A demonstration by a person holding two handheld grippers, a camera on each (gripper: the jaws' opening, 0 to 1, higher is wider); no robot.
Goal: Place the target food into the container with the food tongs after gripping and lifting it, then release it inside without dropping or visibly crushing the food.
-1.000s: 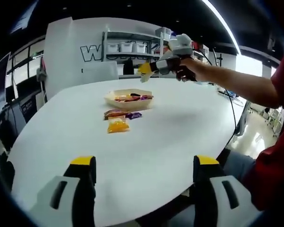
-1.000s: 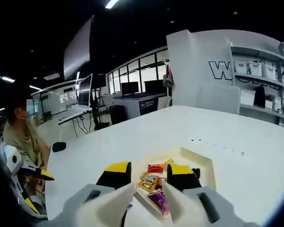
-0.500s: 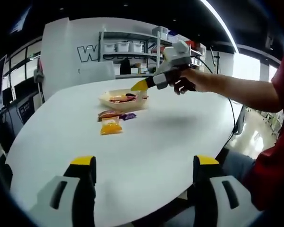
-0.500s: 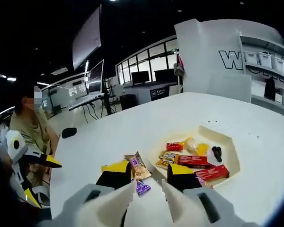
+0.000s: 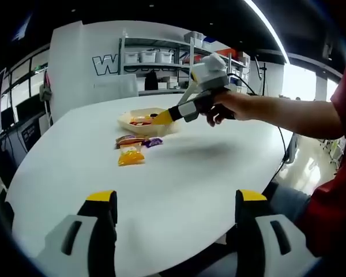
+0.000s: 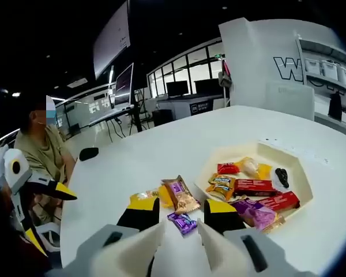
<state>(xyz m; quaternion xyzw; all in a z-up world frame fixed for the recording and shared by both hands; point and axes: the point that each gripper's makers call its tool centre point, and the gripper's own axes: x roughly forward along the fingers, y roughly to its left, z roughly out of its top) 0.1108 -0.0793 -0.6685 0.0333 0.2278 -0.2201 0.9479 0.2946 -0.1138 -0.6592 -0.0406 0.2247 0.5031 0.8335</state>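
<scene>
Purple packet (image 6: 182,222) between spread right tongs (image 6: 182,212), seemingly untouched; left tongs (image 5: 176,199) spread

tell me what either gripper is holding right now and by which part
Nothing is held. The left gripper is open over bare table. The right gripper is open above a small purple packet, not closed on it.

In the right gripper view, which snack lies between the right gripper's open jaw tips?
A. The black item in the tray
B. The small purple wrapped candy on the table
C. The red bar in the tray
B: the small purple candy lies on the table between the tips of the right gripper, outside the tray.
</scene>
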